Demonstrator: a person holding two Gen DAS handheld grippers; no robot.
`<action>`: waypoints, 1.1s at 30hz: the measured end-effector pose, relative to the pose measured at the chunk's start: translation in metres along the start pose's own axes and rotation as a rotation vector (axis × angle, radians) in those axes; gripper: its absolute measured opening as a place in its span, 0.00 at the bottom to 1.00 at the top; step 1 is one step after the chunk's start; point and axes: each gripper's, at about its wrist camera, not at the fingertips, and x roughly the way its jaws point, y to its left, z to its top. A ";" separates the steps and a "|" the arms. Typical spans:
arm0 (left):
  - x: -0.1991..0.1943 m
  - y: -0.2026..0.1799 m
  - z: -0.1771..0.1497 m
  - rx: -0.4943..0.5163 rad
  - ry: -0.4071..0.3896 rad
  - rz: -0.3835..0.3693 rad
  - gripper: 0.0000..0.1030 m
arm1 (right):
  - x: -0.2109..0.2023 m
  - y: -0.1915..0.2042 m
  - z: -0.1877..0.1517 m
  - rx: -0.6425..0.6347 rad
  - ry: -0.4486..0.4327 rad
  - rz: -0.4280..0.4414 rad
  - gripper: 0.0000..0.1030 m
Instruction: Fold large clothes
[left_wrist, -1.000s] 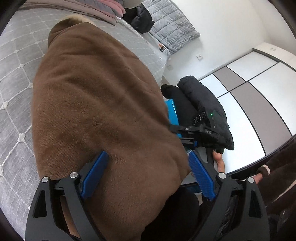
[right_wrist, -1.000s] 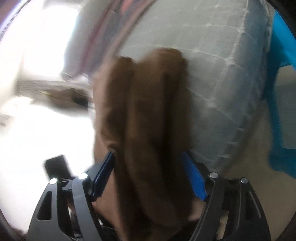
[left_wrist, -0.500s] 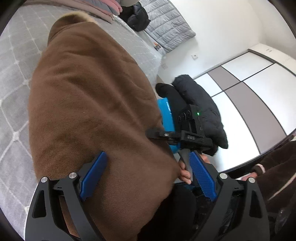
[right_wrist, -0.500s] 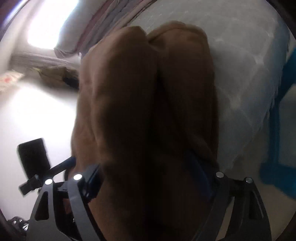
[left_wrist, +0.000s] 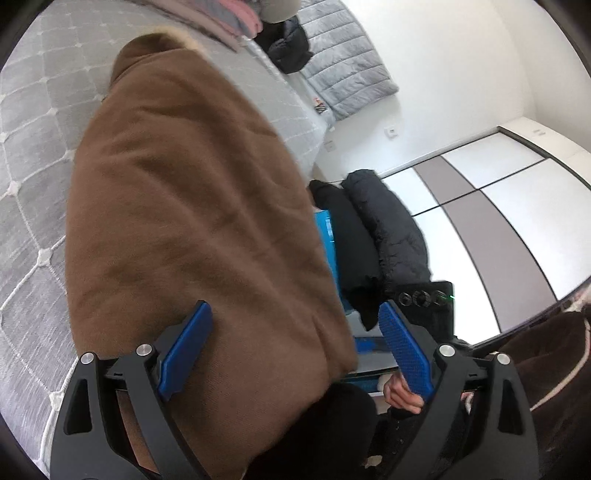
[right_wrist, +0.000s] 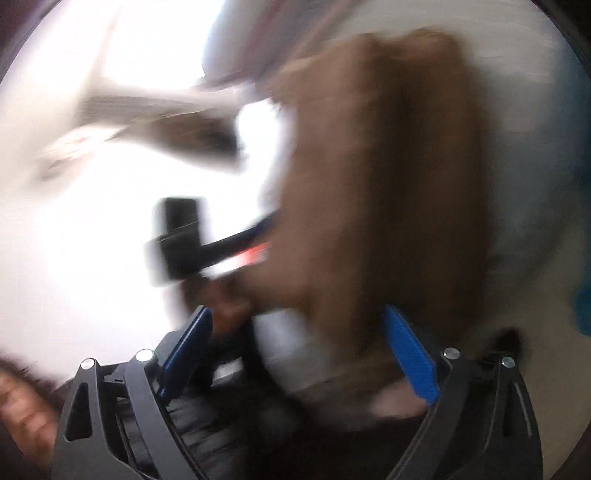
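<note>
A: Covering most of the left view, bed (left_wrist: 33, 155) in grey quilted cover. What lies on it?

B: Brown coat (left_wrist: 192, 221), folded into a long bundle, laid lengthwise with its near end overhanging the bed edge. Wardrobe (left_wrist: 498, 229) with white and grey panels stands to the right; black jacket (left_wrist: 384, 225) sits beside the bed on something blue.

A: Left gripper (left_wrist: 291, 350)?

B: Jaws spread wide. Coat's near end lies between them; left pad touches the fabric, right pad stands clear.

A: Right gripper (right_wrist: 299, 350)?

B: Right view is heavily blurred. Jaws have just been opening and stand wide. Coat (right_wrist: 388, 184) appears beyond and partly between them; pads do not press it. Whether fabric touches the right pad, I cannot tell.
</note>
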 end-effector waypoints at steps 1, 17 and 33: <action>-0.003 -0.005 0.001 0.020 -0.005 0.001 0.85 | 0.004 0.009 0.000 -0.017 0.021 -0.044 0.88; -0.020 -0.012 0.001 0.023 -0.023 -0.004 0.85 | 0.050 0.037 0.029 -0.127 0.218 0.046 0.90; -0.018 0.001 0.004 0.026 -0.009 0.047 0.86 | -0.007 -0.015 0.043 0.094 -0.119 -0.237 0.94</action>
